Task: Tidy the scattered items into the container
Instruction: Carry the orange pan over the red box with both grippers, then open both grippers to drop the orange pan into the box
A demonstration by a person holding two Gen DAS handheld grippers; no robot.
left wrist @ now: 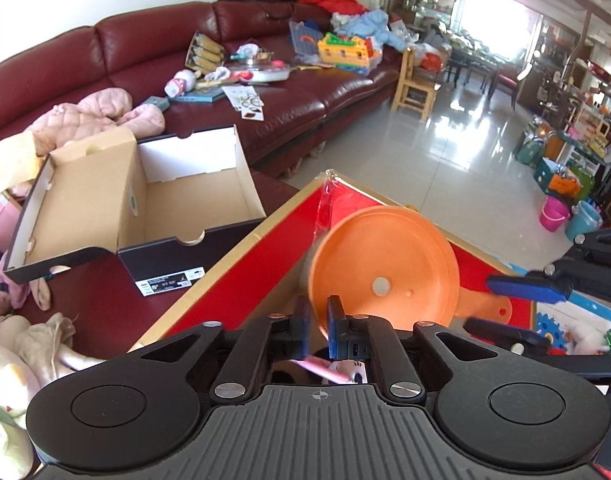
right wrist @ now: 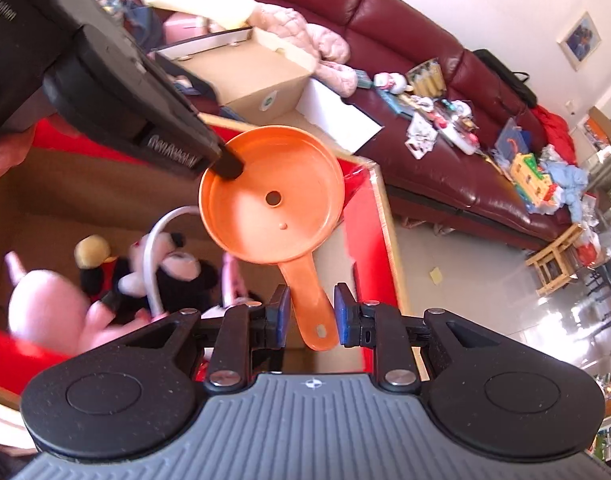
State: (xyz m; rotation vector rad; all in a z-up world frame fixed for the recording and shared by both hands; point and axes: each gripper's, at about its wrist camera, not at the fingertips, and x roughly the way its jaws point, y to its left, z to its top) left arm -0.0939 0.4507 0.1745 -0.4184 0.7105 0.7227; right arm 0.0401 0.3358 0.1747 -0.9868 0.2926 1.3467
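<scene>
An orange toy frying pan (left wrist: pixel 385 268) hangs over a large cardboard box with red flaps (left wrist: pixel 233 280). My left gripper (left wrist: pixel 318 326) is shut on the pan's rim, its fingers pinching the edge. My right gripper (right wrist: pixel 311 314) is open, its fingers on either side of the pan's handle (right wrist: pixel 311 312) without closing on it. In the right wrist view the pan (right wrist: pixel 271 196) shows its inside, with the left gripper's finger at its rim. Inside the box (right wrist: pixel 369 216) lie a Mickey plush (right wrist: pixel 161 276) and a pink plush (right wrist: pixel 53 312).
An open shoebox (left wrist: pixel 145 200) sits on the dark red sofa (left wrist: pixel 289 108) to the left. The sofa carries a pink jacket (left wrist: pixel 97 116), toys and books. Plush toys (left wrist: pixel 21 344) lie at lower left. Tiled floor and a wooden chair (left wrist: pixel 415 84) lie beyond.
</scene>
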